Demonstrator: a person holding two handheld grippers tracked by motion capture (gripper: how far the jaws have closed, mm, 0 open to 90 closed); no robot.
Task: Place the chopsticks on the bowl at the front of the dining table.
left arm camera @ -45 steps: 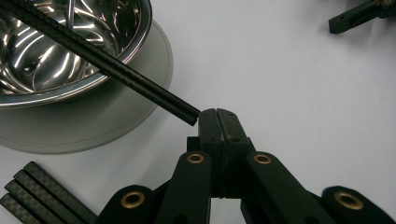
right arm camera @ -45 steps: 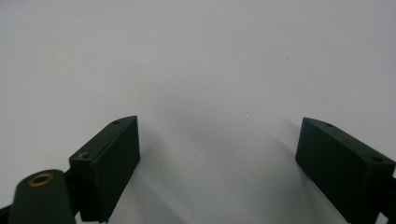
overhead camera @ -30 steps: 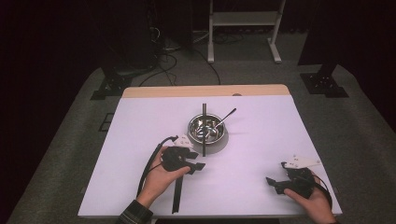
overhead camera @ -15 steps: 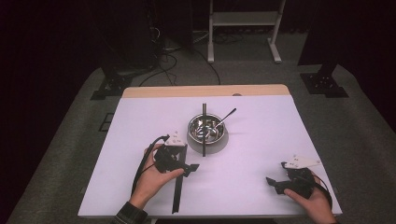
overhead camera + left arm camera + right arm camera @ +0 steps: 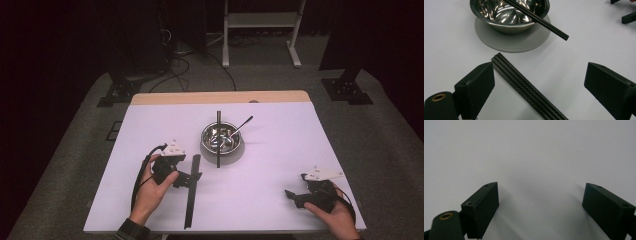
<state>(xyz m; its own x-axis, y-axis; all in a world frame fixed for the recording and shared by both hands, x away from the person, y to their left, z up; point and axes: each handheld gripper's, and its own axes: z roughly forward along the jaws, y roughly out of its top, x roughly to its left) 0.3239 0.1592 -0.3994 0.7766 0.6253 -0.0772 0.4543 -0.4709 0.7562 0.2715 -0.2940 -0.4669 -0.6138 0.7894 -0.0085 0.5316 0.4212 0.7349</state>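
Chopsticks (image 5: 529, 87) are laid flat on the worktop (image 5: 280, 190), between the spread left claw (image 5: 192, 177). One stick (image 5: 218, 140) is across the bowl (image 5: 221, 140). Right claw (image 5: 295, 196) is spread, empty.

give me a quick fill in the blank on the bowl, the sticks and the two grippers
1. A black stick lies across the rim of the metal ____.
2. The pair of black sticks lies flat on the ____.
3. The left gripper has its jaws ____, with the pair of sticks between them.
4. The right gripper rests near the table's ____ edge.

Missing words: bowl; table; open; front
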